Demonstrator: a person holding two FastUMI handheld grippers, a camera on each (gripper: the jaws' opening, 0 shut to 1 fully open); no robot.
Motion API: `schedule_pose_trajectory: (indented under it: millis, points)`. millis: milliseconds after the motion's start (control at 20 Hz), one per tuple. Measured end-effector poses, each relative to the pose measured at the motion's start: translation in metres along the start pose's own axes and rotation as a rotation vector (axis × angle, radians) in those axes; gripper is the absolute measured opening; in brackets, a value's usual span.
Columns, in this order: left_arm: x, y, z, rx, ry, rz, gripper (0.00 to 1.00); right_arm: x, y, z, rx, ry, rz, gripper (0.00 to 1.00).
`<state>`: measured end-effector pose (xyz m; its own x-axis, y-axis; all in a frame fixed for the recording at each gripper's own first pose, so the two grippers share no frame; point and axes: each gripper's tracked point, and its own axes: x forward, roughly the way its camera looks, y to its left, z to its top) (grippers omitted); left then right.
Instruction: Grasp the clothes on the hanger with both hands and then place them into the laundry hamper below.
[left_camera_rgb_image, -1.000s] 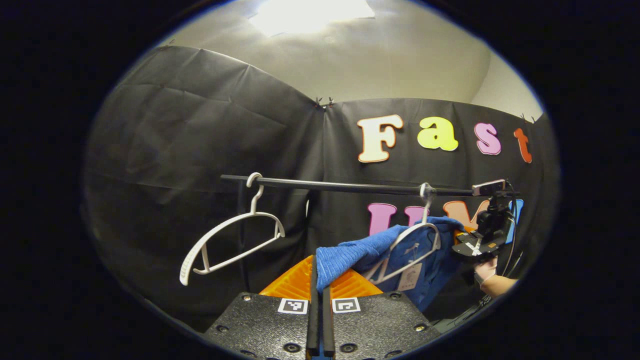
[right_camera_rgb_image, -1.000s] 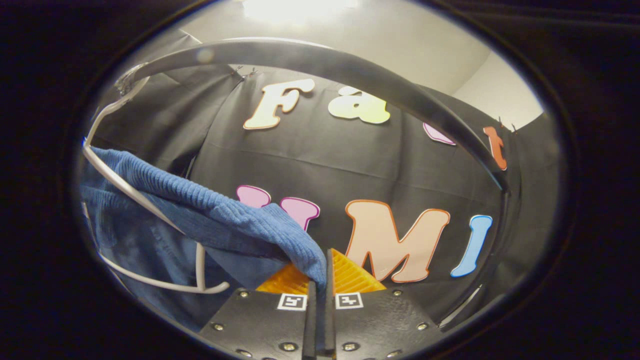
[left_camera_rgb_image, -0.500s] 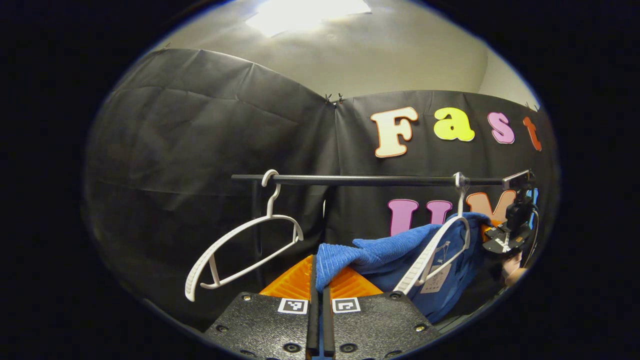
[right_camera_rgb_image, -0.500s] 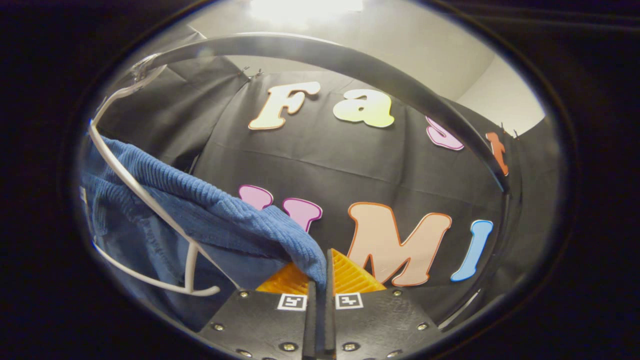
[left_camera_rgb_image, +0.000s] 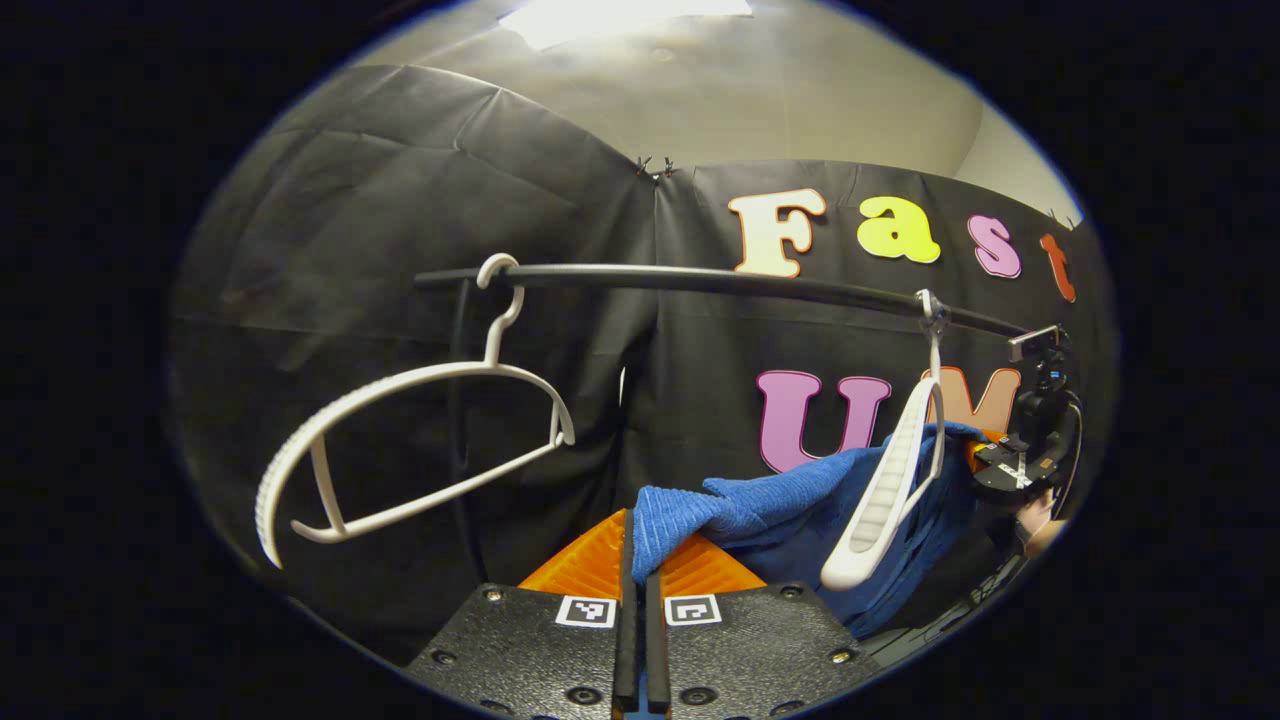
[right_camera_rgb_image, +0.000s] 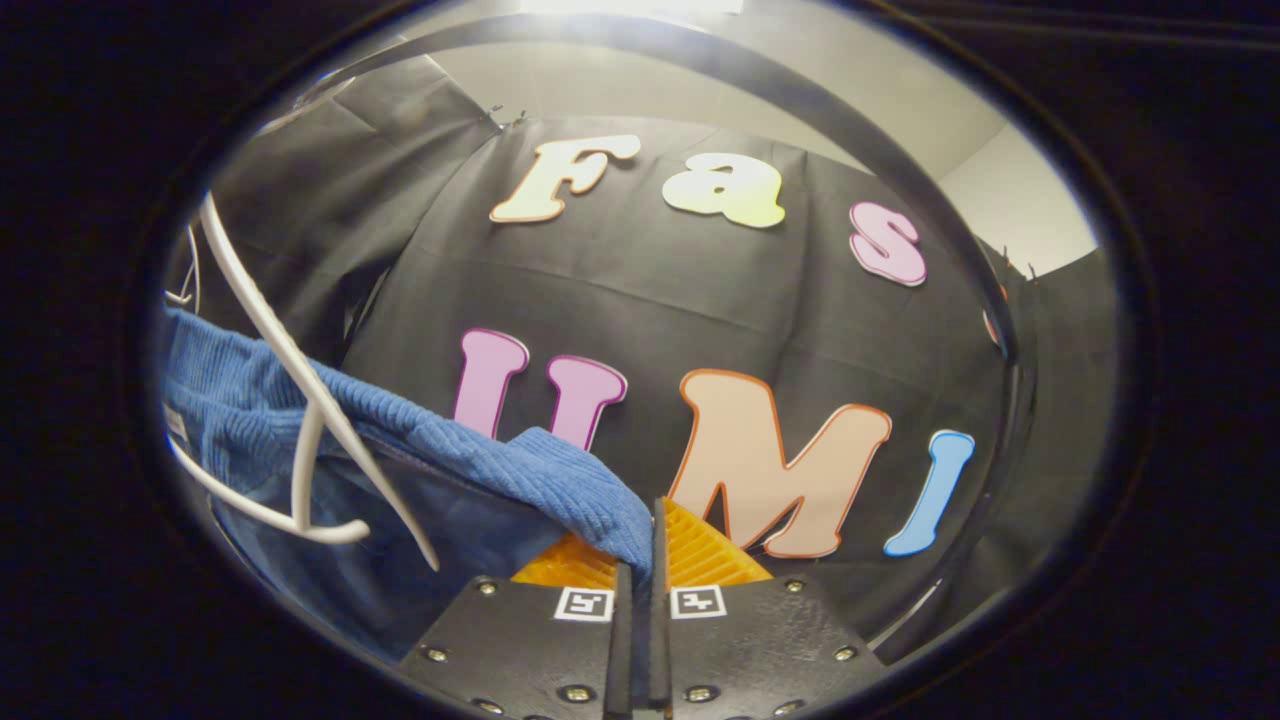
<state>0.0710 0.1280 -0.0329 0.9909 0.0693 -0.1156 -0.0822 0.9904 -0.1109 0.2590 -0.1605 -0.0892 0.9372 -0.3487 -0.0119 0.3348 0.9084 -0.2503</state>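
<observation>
**Left gripper view: blue garment pinched at both ends, coming off its hanger**

Left gripper view is showing the ribbed blue knitted garment stretching between the two tongs, with one end clamped in the closed left tongs at the bottom of the picture and the far end running to the right tongs, held by a gloved hand at the right edge. In the right gripper view the right tongs are pressing shut on a fold of the same cloth. The garment is hanging below the slim white plastic hanger that carried it; that hanger is dangling tilted in front of the cloth, and whether any part is catching on it I cannot tell. So the two-handed grasp looks done, and the freeing looks almost done; lowering the garment into the hamper is left, and the hamper is out of sight.

A second bare white plastic hanger is hooking over the black metal rail further left. Behind the rail the black cloth wall is closing in the booth, with a pale ceiling and a bright lamp above.
</observation>
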Motion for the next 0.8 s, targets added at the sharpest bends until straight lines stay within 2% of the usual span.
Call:
schedule_pose_trajectory:
  millis: [400,650,800]
  points:
    - [-0.004,0.001,-0.05,0.03,0.079,-0.009,0.04,-0.025,0.001,-0.063,-0.004,0.137,0.015,0.07]
    - [-0.019,0.0,-0.076,0.022,0.128,-0.008,0.03,-0.05,0.009,-0.089,-0.007,0.195,0.045,0.07]
    - [-0.025,-0.003,-0.088,0.064,0.143,-0.016,0.04,-0.068,0.012,-0.098,-0.032,0.215,0.063,0.06]
